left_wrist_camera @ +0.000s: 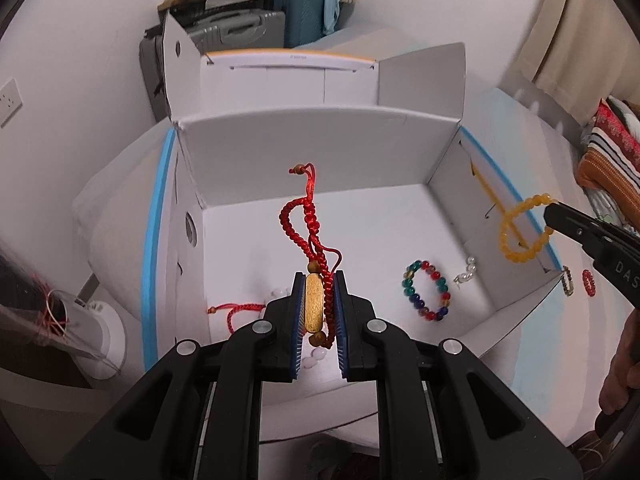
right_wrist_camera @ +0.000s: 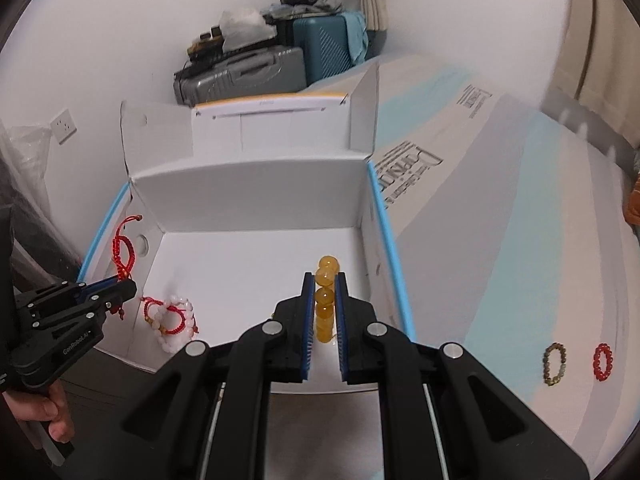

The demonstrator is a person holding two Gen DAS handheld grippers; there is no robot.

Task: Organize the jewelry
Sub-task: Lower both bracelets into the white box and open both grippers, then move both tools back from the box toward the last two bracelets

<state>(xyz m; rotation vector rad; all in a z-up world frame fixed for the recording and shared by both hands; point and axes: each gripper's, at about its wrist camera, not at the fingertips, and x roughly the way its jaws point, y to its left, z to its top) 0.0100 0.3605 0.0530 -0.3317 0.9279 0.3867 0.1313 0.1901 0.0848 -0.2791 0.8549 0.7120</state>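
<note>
— So, what have the left fingers (left_wrist_camera: pixel 295 312) got?

— They're pinched close on a red cord bracelet (left_wrist_camera: pixel 316 256), gripping its long wooden bead with the knotted cord loop standing up limp above them. The left gripper (left_wrist_camera: pixel 318 312) hangs over the open white box (left_wrist_camera: pixel 320 152).

— And the right?

— The right gripper (right_wrist_camera: pixel 325 308) has its fingers closed to a narrow gap on a yellow bead bracelet (right_wrist_camera: pixel 325 300), round glossy beads, held near the box's right wall.

— How would you finish the drop well?

— I'd judge it best to lower each one close to the box floor before parting the fingers. Cord snags on ribbed blue pads; smooth beads roll and bounce on stiff card. Set each on bare floor, apart from what's already there.

— What is in there?

— A multicoloured glass bead bracelet (left_wrist_camera: pixel 426 292), a small pearl piece (left_wrist_camera: pixel 467 272) beside it, and pale pink beads tangled with red cord (right_wrist_camera: pixel 172 320) at the left wall.

— Anything left outside?

— A brown bead bracelet (right_wrist_camera: pixel 554 363) and a red bead bracelet (right_wrist_camera: pixel 603 361), lying on the striped bed (right_wrist_camera: pixel 500 240) right of the box.
</note>
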